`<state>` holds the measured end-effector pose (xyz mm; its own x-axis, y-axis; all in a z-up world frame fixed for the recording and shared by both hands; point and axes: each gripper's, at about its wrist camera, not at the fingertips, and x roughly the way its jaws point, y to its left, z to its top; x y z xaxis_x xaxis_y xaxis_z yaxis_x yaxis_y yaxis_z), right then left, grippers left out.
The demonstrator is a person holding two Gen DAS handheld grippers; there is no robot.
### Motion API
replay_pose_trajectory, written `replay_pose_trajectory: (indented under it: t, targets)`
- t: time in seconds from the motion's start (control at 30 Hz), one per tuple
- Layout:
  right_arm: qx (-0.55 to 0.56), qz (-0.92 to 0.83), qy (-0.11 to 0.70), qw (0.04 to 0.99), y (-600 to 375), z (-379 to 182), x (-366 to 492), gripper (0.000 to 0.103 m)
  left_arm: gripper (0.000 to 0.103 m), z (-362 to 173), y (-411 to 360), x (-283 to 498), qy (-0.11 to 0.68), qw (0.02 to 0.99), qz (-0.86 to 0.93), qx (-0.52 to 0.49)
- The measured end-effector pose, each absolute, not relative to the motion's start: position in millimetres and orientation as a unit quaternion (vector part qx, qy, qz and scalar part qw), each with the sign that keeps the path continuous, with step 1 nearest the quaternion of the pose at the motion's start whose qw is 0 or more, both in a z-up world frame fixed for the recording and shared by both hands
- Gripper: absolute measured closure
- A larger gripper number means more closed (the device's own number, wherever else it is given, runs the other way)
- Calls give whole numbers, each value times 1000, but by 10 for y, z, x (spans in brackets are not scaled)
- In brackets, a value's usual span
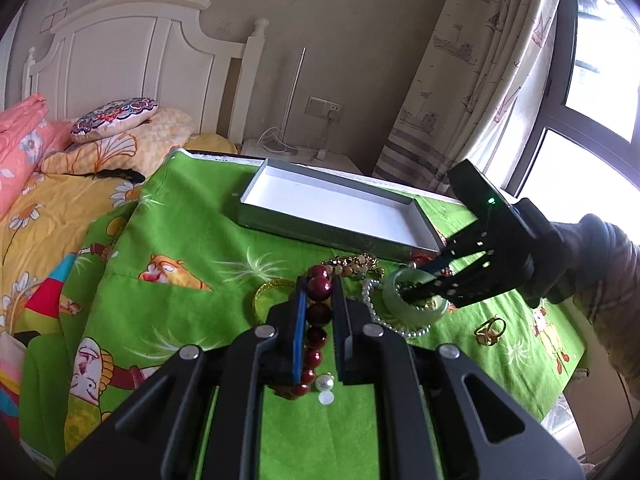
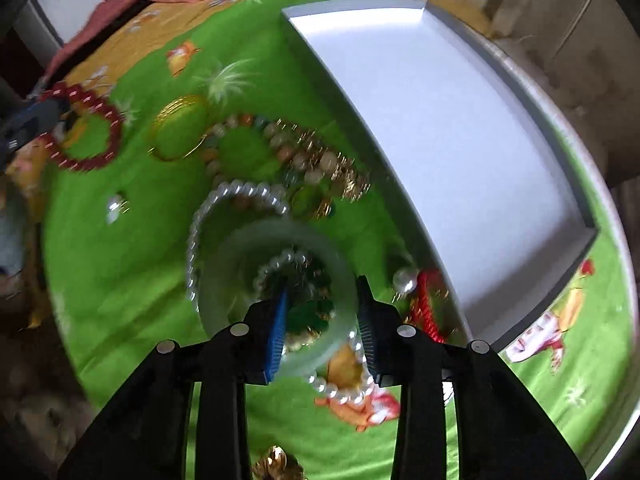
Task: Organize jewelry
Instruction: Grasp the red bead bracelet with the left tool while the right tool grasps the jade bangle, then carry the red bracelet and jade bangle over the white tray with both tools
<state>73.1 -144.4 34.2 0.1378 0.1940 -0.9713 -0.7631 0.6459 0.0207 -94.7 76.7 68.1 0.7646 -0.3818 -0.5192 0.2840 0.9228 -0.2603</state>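
Jewelry lies on a green cartoon cloth. My left gripper point(image 1: 319, 285) straddles a dark red bead bracelet point(image 1: 319, 314), with the beads between the narrowly parted fingers; that bracelet also shows in the right wrist view point(image 2: 86, 130). My right gripper point(image 2: 322, 286) is open, with its fingers on either side of the rim of a pale green jade bangle point(image 2: 224, 276), which also shows in the left wrist view point(image 1: 390, 288). A pearl strand point(image 2: 234, 196) loops under the bangle. An empty grey box with a white inside point(image 1: 340, 204) sits just behind the pile.
A gold bangle point(image 2: 178, 128), a mixed-stone bracelet point(image 2: 280, 140), a gold chain point(image 2: 348, 176), a red cord piece point(image 2: 428, 304), a gold ring point(image 1: 490, 330) and loose pearls point(image 1: 324, 384) lie around. A bed with pillows is at left, and a curtain and window at right.
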Motion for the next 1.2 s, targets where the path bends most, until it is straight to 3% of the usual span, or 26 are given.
replay_pose_trajectory:
  t: [0.13,0.33,0.57,0.67,0.8,1.2]
  targets:
    - [-215,346,554,726,-1660,402,807,83,92,678,768,-901,296,933,-182,-93]
    - [-211,307,447,813,-1834,587,427,88,92,696,690,-889,303,933,-179,-79]
    - [-371,186,278,866,-1705,632,-341,89,92,758,660,-895,299,934,-179,-83]
    - [-478,115,162,856,-1527,504,-683,89,92,788,607,-935,296,934,-184,-81]
    - [-503,79,80,857,-1456,482,-914,90,92,851,565,-934,293,932,-197,-79]
    - [-450,60,94,886,-1324,767,-462,90,92,1133,335,-305,296,926,-230,-44]
